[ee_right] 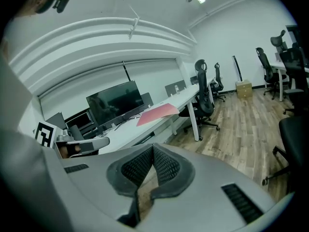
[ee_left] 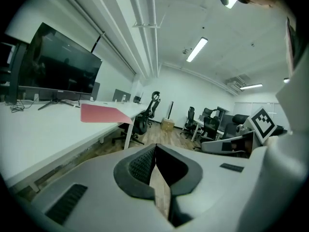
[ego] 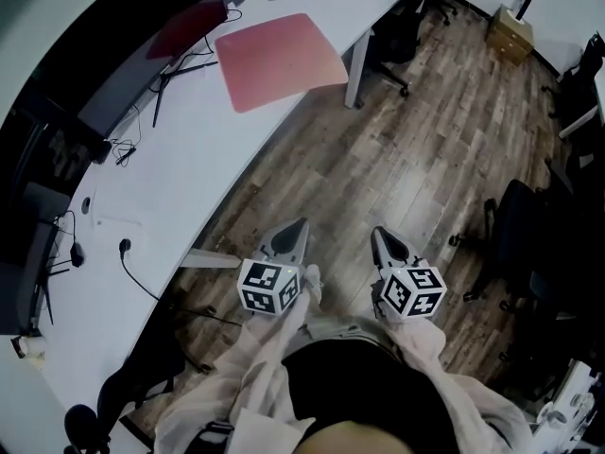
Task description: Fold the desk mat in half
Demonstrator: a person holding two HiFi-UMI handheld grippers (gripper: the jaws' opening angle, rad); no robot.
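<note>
Pink desk mat (ego: 279, 60) (ee_left: 101, 114) (ee_right: 157, 113): lies flat on the long white desk (ego: 189, 149), at the far end from the person, with one corner reaching the desk's front edge above a white desk leg (ego: 354, 69). Whether it is already doubled over cannot be told. A dark monitor (ego: 113, 64) and loose black cables (ego: 123, 149) occupy the desk behind and beside the mat.

Left gripper (ego: 301, 225) (ee_left: 155, 149): jaws together, nothing between the ribbed pads, held over the wood-plank floor (ego: 378, 159), well apart from the mat.

Right gripper (ego: 380, 233) (ee_right: 153, 149): jaws likewise pressed together and empty, level with the left one and just beside it. Both point towards the desk end that bears the mat. Each carries its marker cube (ego: 267, 287) (ego: 413, 291) at the rear, above light sleeves.

Surroundings: black office chairs (ego: 397, 26) and a cardboard box (ego: 510, 31) stand on the floor beyond the desk.
</note>
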